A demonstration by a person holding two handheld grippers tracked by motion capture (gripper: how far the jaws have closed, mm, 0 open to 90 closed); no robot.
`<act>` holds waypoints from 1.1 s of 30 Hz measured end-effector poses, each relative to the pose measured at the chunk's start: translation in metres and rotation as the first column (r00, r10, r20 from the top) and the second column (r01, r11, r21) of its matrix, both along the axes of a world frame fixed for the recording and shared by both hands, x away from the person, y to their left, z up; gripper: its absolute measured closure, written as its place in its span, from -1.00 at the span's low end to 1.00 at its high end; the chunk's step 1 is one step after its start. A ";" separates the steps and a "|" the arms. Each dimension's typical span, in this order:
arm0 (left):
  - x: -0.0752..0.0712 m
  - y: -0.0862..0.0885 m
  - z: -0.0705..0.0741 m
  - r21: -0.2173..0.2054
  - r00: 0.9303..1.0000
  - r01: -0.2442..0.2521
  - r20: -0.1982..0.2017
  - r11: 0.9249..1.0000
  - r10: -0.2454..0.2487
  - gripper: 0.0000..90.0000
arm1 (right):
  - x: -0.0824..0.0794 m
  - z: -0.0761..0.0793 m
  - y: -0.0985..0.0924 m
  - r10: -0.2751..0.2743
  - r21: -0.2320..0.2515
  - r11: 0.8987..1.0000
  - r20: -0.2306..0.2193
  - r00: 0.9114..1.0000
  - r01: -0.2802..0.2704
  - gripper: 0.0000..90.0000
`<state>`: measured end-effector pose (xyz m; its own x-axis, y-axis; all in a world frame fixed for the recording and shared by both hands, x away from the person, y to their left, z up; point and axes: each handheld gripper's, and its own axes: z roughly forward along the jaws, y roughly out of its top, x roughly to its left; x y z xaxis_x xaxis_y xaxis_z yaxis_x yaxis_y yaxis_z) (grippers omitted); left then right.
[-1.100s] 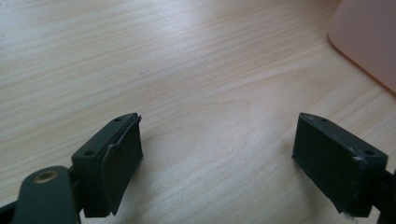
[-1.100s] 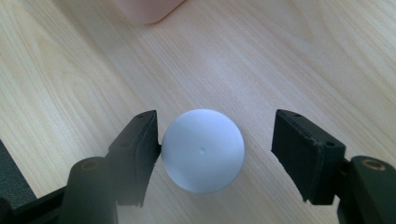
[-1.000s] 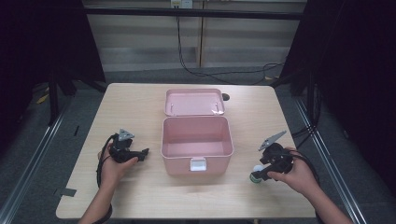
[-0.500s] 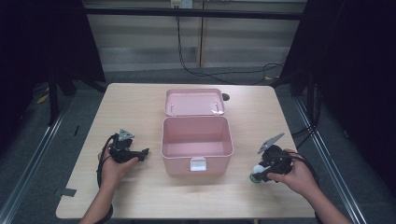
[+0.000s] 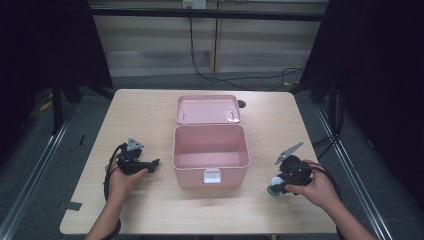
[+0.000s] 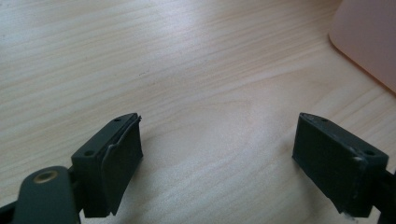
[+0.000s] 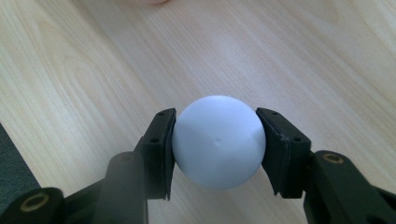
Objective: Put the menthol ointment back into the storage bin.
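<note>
A white ball (image 7: 218, 140) lies on the wooden table near its front right, between the jaws of my right gripper (image 7: 217, 115). The jaws have just been closing, and both pads now press on the ball's sides. In the high view this gripper (image 5: 275, 186) sits low over the ball (image 5: 276, 181), right of the pink box (image 5: 190, 176). The box stands open and empty at the table's middle, its lid (image 5: 207, 109) laid back flat behind it. My left gripper (image 5: 155, 162) rests left of the box, open, with bare wood between its jaws (image 6: 219, 123).
A small dark object (image 5: 242, 104) lies just behind the lid's right corner. The box's pink corner (image 6: 369, 42) shows at the upper right of the left gripper view. Dark floor, rails and cables surround the table (image 5: 145, 115).
The right gripper's jaws have drawn in onto the white ball. Both hands stay where they were, and the left gripper is unchanged.
</note>
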<state>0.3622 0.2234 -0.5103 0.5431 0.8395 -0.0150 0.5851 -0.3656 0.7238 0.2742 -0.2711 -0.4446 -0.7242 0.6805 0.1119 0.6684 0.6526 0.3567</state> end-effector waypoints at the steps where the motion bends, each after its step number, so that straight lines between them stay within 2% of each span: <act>1: 0.000 0.000 0.000 0.000 1.000 0.000 0.000 1.000 0.000 -0.67 | 0.000 0.000 0.000 -0.005 0.000 1.000 -0.004 1.000 0.005 0.10; 6: 0.000 0.000 0.000 0.001 1.000 -0.001 -0.001 1.000 0.001 -0.67 | 0.001 0.001 0.002 -0.016 -0.009 1.000 -0.008 1.000 0.016 0.11; 9: 0.000 0.000 0.000 0.000 1.000 0.000 0.000 1.000 0.000 -0.67 | 0.001 0.002 0.003 -0.014 -0.033 0.999 -0.001 1.000 0.014 0.11; 11: 0.000 0.000 0.000 0.001 1.000 0.001 0.000 1.000 -0.001 -0.67 | 0.001 0.002 0.004 -0.017 -0.042 0.999 -0.020 1.000 0.016 0.11; 14: 0.000 0.000 0.000 0.001 1.000 -0.001 0.001 1.000 0.001 -0.67 | 0.002 0.004 0.004 -0.013 -0.038 0.999 -0.025 1.000 0.012 0.12; 27: 0.000 -0.001 0.000 -0.003 1.000 0.001 -0.001 1.000 -0.001 -0.68 | 0.011 0.028 0.010 -0.022 -0.034 0.999 -0.074 0.997 0.020 0.12; 33: 0.000 -0.001 0.000 -0.002 1.000 0.001 0.000 1.000 -0.001 -0.69 | 0.017 0.042 0.010 -0.044 -0.032 0.999 -0.091 0.995 0.041 0.12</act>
